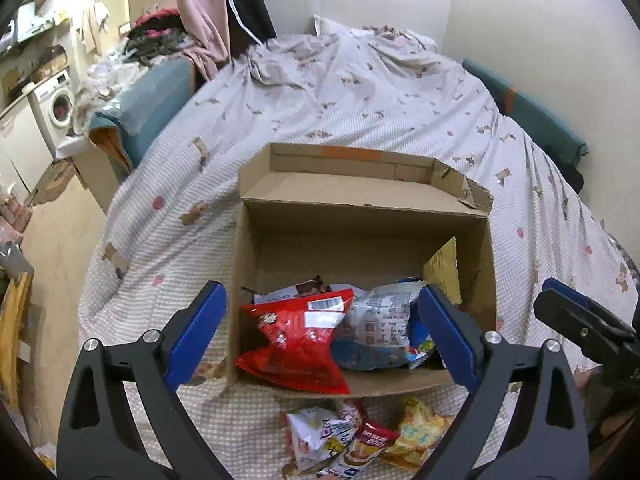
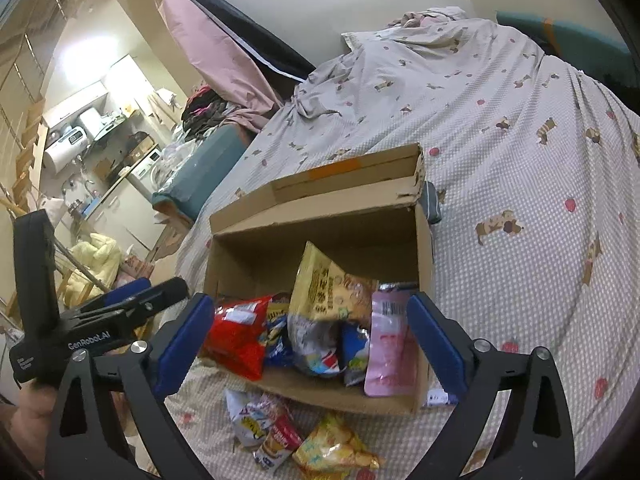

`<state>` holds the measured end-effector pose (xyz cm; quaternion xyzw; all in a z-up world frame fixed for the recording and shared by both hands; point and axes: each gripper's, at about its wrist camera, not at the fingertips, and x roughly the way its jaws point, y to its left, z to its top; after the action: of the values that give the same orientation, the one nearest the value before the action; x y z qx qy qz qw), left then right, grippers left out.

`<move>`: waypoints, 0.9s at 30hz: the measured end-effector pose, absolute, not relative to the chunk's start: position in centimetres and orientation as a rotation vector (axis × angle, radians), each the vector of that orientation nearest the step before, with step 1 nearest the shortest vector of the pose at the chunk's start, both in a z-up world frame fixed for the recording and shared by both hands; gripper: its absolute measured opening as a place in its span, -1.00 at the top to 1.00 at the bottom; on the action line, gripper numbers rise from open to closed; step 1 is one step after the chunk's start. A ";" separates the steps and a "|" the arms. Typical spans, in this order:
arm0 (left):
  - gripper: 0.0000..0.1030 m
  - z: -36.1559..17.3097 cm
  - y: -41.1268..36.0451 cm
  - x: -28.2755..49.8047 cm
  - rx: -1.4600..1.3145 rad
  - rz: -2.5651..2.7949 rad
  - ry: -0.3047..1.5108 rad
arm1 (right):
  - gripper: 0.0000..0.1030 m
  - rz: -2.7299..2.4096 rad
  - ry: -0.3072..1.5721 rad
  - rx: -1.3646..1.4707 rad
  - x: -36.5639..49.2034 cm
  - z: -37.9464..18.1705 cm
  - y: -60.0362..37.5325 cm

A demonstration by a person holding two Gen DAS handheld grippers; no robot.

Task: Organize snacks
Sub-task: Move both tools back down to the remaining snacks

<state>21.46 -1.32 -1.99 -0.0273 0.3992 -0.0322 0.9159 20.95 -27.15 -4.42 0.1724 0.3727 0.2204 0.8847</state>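
Observation:
An open cardboard box [image 1: 360, 216] sits on the bed and holds several snack bags: a red bag [image 1: 298, 340], a silver and blue bag [image 1: 380, 320] and a yellow bag [image 2: 324, 284]. A pink packet [image 2: 386, 344] stands at its right side. Loose snack packets [image 1: 360, 436] lie on the bed in front of the box, also in the right wrist view [image 2: 300, 432]. My left gripper [image 1: 322, 328] is open and empty above the box front. My right gripper [image 2: 310, 336] is open and empty, just before the box.
The bed has a dotted sheet with dog prints [image 1: 360, 92]. A teal padded bench [image 1: 148, 108] stands at the left of the bed. A washing machine [image 1: 56, 104] and kitchen clutter lie further left. A wall runs behind the bed.

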 end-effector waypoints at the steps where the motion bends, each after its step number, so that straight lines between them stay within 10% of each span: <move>1: -0.85 -1.9 -1.2 20.9 -0.061 -0.071 0.810 | -0.92 0.457 0.780 0.362 20.8 -4.5 -27.1; 27: -1.00 -8.5 1.8 12.9 -0.133 -0.051 1.000 | -0.92 0.282 1.029 0.519 14.7 -11.1 -31.1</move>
<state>12.89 1.78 -8.51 -0.0638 0.4789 -0.0246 0.8752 14.71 -31.13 -11.10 0.2446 0.4848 0.1330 0.8291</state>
